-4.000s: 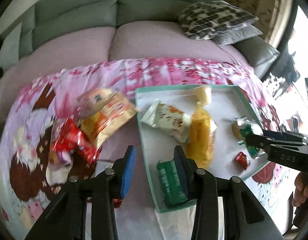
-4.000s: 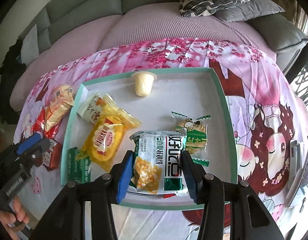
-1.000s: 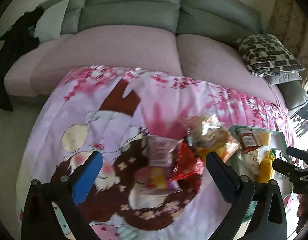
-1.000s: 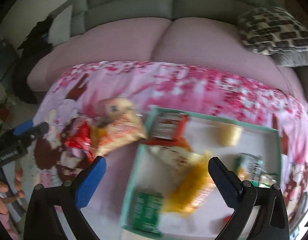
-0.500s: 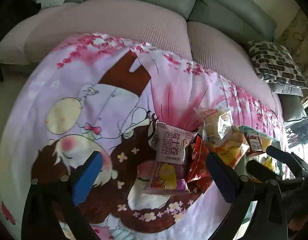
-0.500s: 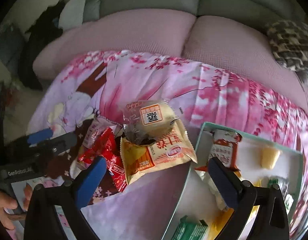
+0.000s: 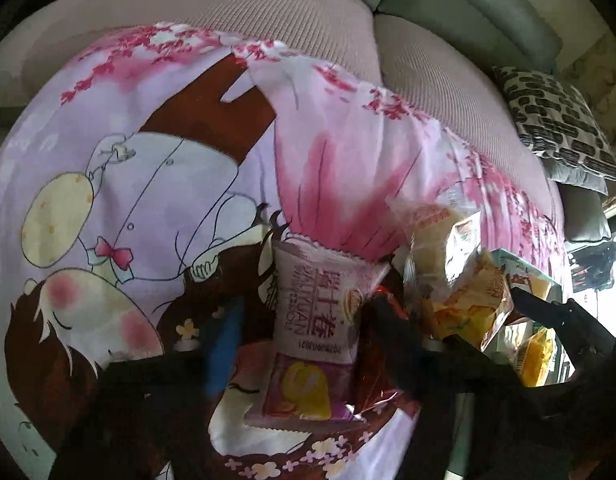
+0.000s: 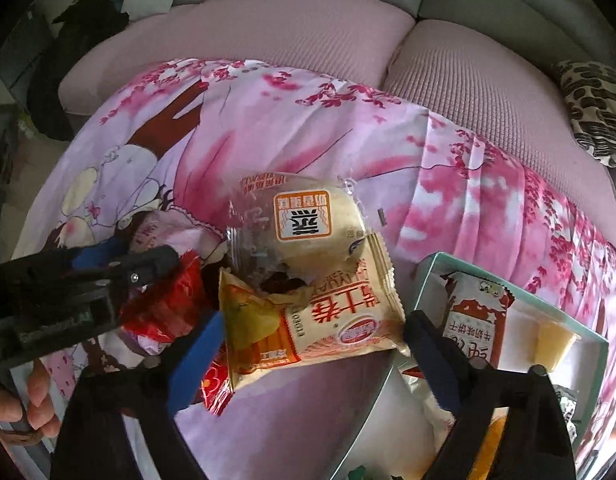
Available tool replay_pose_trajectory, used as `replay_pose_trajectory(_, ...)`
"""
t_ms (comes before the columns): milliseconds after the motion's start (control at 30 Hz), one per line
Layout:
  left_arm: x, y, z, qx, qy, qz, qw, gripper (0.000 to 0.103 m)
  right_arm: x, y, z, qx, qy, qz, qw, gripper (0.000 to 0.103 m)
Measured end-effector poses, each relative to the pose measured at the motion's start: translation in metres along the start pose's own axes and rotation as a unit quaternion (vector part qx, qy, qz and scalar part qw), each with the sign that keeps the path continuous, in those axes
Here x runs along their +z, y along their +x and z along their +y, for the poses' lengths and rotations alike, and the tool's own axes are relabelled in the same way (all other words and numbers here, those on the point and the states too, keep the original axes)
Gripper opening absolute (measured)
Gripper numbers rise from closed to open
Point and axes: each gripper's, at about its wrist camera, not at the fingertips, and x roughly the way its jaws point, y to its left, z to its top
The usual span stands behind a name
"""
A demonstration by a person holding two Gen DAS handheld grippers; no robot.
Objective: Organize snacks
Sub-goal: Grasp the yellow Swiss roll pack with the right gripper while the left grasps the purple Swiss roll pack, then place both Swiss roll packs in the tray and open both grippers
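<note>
A pile of snack packets lies on the pink cartoon cloth. My left gripper is open, its jaws either side of a pink-purple wafer packet; a red packet lies against its right finger. My right gripper is open, jaws either side of a yellow-orange packet, with a clear-wrapped round cake resting on its far end. The left gripper shows at the left of the right wrist view, over the red packet. The teal-rimmed white tray at right holds a red-white biscuit packet and a yellow jelly cup.
A pink-grey sofa runs behind the cloth-covered table, with a patterned cushion at the right. The far half of the cloth bears only its print. A hand holds the left gripper's handle.
Both grippers left the tray and swung left to the loose pile. Over the last half second each dropped lower and closer, the left around the wafer packet, the right around the yellow-orange packet.
</note>
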Motion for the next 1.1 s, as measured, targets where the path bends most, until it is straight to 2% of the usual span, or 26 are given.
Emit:
replay_pose_trajectory(67, -0.001, 0.003, 0.000, 0.004, 0.002, 0.002, 1.0000, 0.045, 0.000, 0.000, 0.001, -0.003, -0.004, -0.003, 1.000, 0.081)
replay_pose_trajectory(200, -0.002, 0.002, 0.002, 0.000, -0.009, -0.005, 1.0000, 0.040, -0.001, -0.003, 0.004, -0.011, -0.012, -0.006, 1.000, 0.076)
replay_pose_trajectory(300, -0.004, -0.004, 0.004, 0.008, -0.013, -0.011, 0.9998, 0.040, -0.004, -0.004, 0.006, -0.009, -0.012, -0.005, 1.000, 0.072)
replay_pose_trajectory(600, -0.010, -0.042, 0.009, 0.026, -0.021, -0.040, 0.9987, 0.039, -0.016, -0.040, 0.000, 0.016, 0.003, -0.027, 1.000, 0.070)
replay_pose_trajectory(767, -0.014, -0.065, -0.015, 0.019, 0.001, -0.055, 0.9983, 0.039, -0.028, -0.069, -0.006, 0.019, 0.000, -0.041, 0.999, 0.070)
replay_pose_trajectory(867, -0.019, -0.073, -0.038, 0.011, 0.025, -0.057, 0.9980, 0.039, -0.039, -0.082, -0.019, 0.007, 0.003, -0.037, 0.999, 0.070)
replay_pose_trajectory(1100, -0.041, -0.076, -0.104, -0.011, 0.093, -0.043, 0.9947, 0.039, -0.076, -0.100, -0.074, -0.013, 0.047, -0.022, 0.999, 0.070)
